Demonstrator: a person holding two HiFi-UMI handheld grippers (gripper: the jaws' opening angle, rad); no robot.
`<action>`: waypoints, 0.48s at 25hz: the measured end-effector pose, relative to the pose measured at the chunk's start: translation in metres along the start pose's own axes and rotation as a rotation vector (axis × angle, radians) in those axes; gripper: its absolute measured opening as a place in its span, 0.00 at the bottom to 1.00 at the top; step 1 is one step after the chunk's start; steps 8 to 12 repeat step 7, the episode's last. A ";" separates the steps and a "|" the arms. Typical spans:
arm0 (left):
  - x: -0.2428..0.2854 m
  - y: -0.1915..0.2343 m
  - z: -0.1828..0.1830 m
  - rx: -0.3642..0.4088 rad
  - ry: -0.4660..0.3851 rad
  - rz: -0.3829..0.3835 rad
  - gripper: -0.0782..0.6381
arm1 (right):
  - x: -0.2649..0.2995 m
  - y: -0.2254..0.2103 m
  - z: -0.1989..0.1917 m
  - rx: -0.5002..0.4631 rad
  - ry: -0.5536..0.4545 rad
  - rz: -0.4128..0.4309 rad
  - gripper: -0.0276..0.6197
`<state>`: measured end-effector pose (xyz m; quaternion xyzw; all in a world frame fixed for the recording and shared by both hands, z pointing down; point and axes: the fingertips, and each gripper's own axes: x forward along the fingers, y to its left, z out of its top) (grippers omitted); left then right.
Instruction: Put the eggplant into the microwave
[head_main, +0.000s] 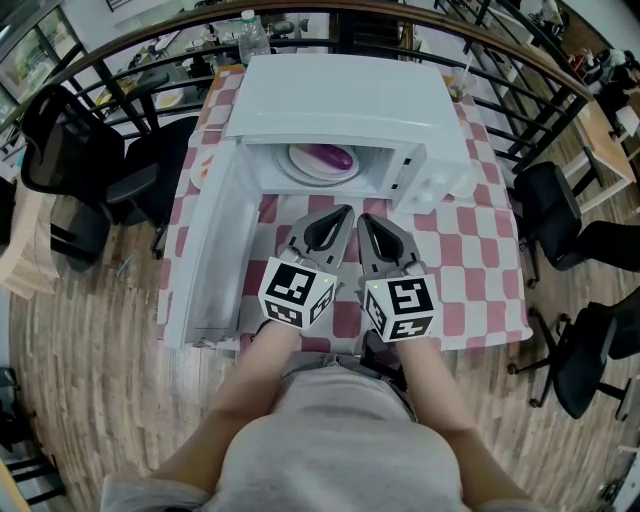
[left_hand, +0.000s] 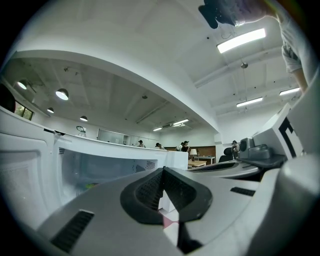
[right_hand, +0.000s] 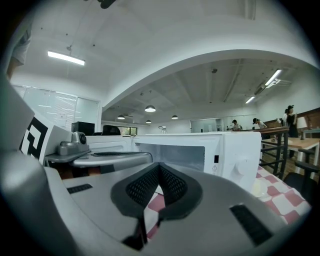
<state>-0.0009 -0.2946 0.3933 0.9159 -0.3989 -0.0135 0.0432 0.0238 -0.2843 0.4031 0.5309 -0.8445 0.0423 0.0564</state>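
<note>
Eggplant (head_main: 336, 157) lies on the plate (head_main: 298, 168) inside the open microwave (head_main: 340, 95); your left tool (head_main: 338, 218) and right tool (head_main: 368, 225) are pressed together, empty; it's likely light, smooth, slippery, so pinch it mid-length.

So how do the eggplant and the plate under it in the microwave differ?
The eggplant is purple and elongated; the plate is white and round. The eggplant is the smaller and lies on top; the plate spreads wider beneath it. Both sit inside the open microwave.
</note>
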 end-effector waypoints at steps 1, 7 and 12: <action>0.000 0.000 0.001 0.002 -0.001 0.000 0.11 | 0.000 0.001 0.001 -0.002 -0.001 0.002 0.08; 0.000 -0.003 0.004 0.003 -0.008 -0.005 0.11 | 0.000 0.001 0.003 -0.001 -0.007 0.003 0.08; 0.000 -0.003 0.004 0.003 -0.008 -0.005 0.11 | 0.000 0.001 0.003 -0.001 -0.007 0.003 0.08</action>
